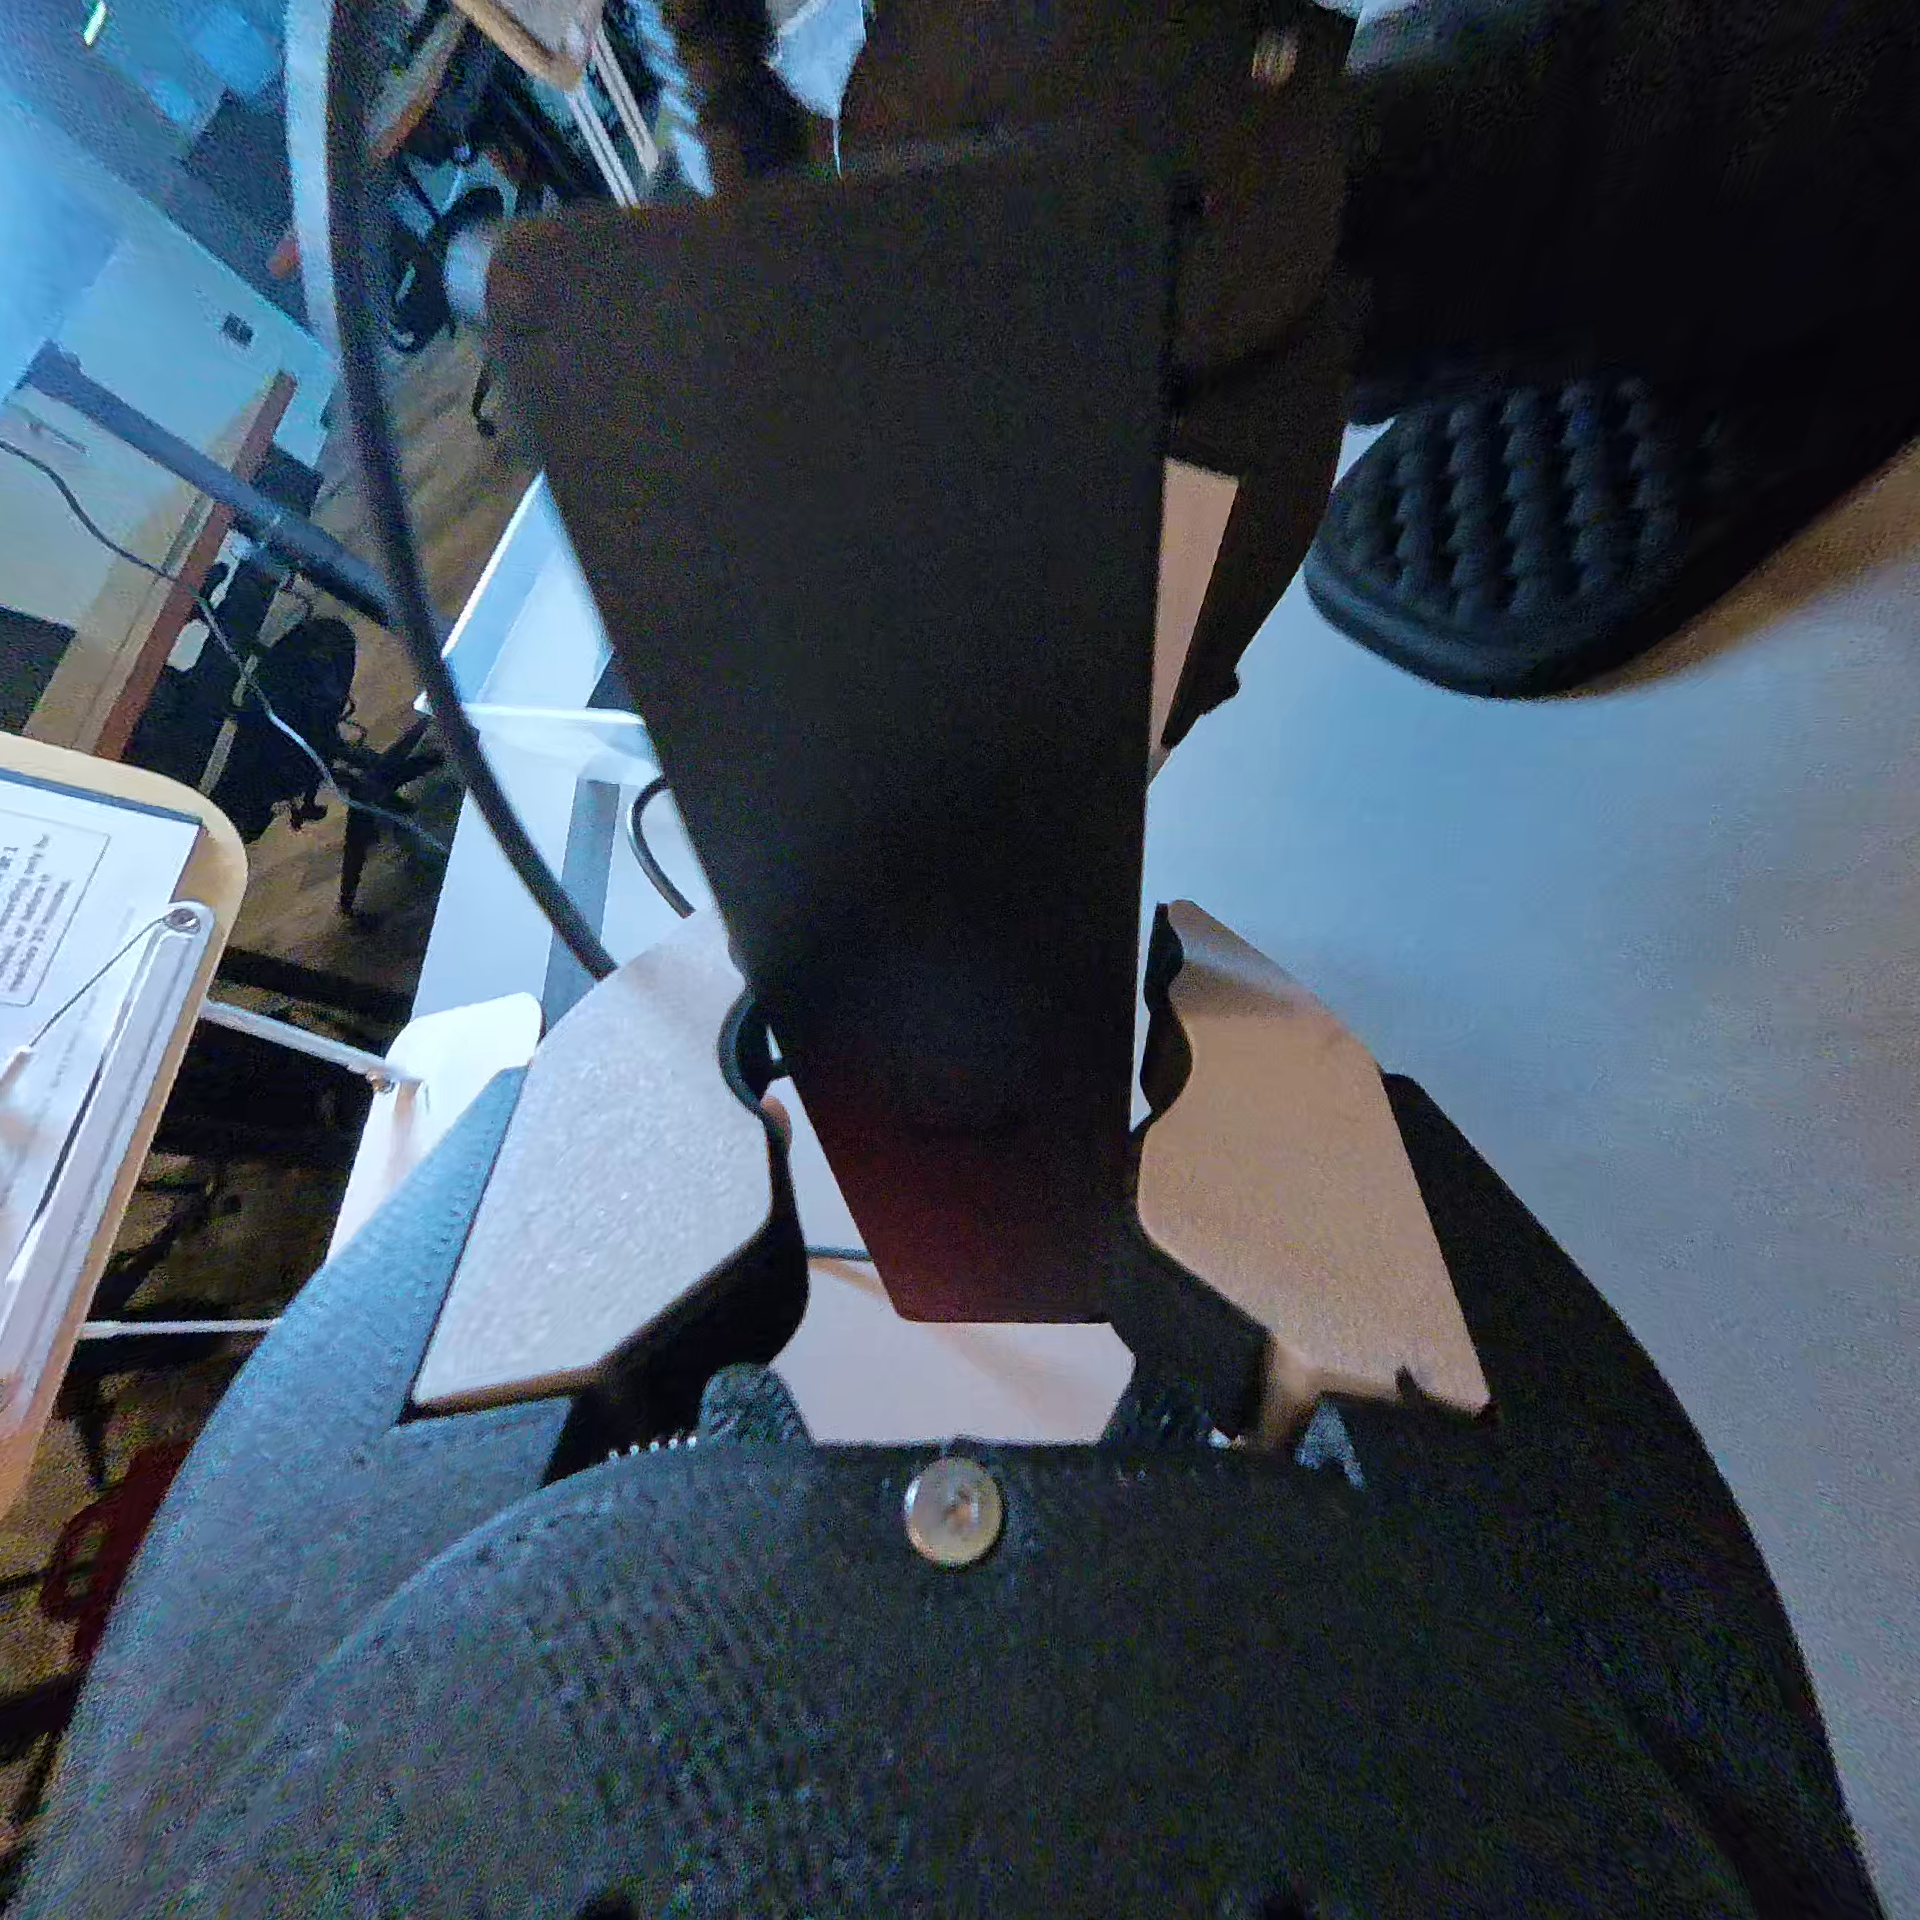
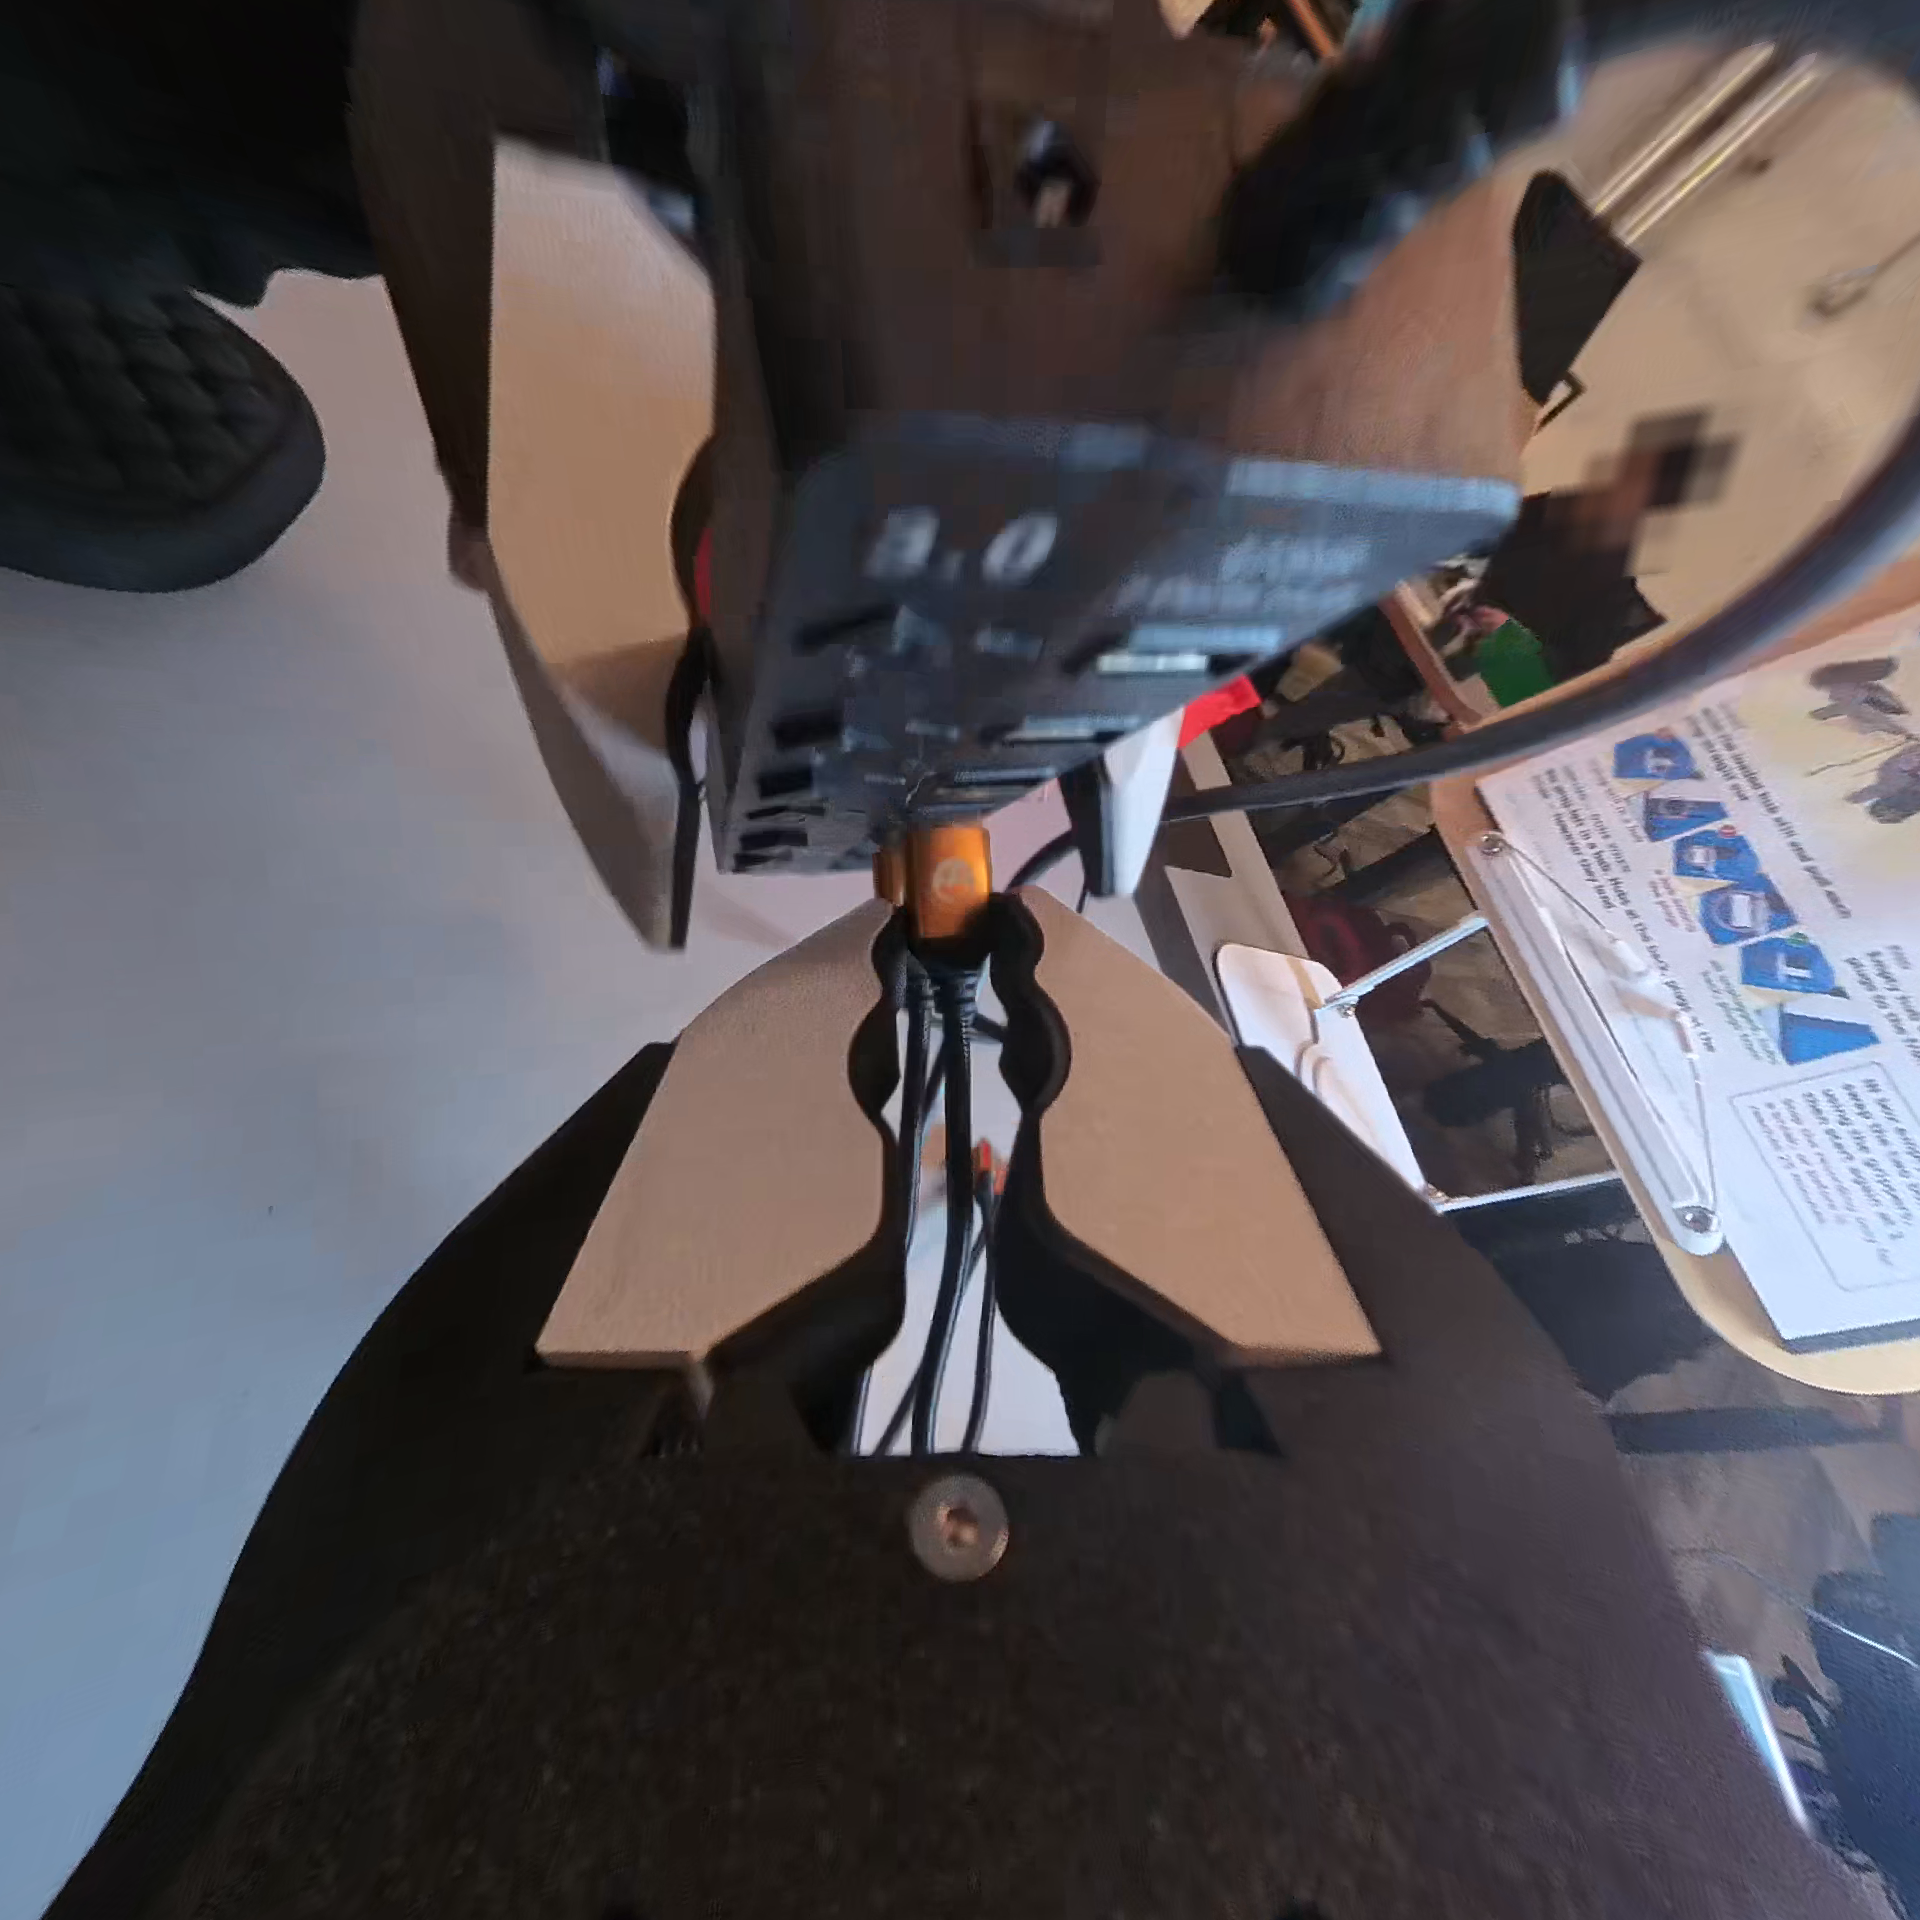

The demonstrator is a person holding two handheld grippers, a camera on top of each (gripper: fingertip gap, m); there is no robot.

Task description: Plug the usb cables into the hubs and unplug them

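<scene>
In the left wrist view my left gripper [image 1: 951,997] is shut on a long black hub [image 1: 883,623], gripping its two sides; the hub points away from the camera. In the right wrist view the same hub [image 2: 987,623] shows its port face, held between the left gripper's tan fingers [image 2: 592,468]. My right gripper [image 2: 940,935] is shut on an orange USB plug [image 2: 940,883], which is pressed up against a port at the hub's near edge. Black cables [image 2: 956,1143] run back between the right fingers. How deep the plug sits is hidden.
A person's black shoe [image 1: 1538,530] is on the pale surface [image 1: 1558,1039] at the upper right; it also shows in the right wrist view [image 2: 125,436]. A wooden board with an instruction sheet [image 2: 1714,935] stands to the right. A thick black cable [image 1: 416,623] hangs on the left. My two grippers' fingertips are within a few centimetres of each other.
</scene>
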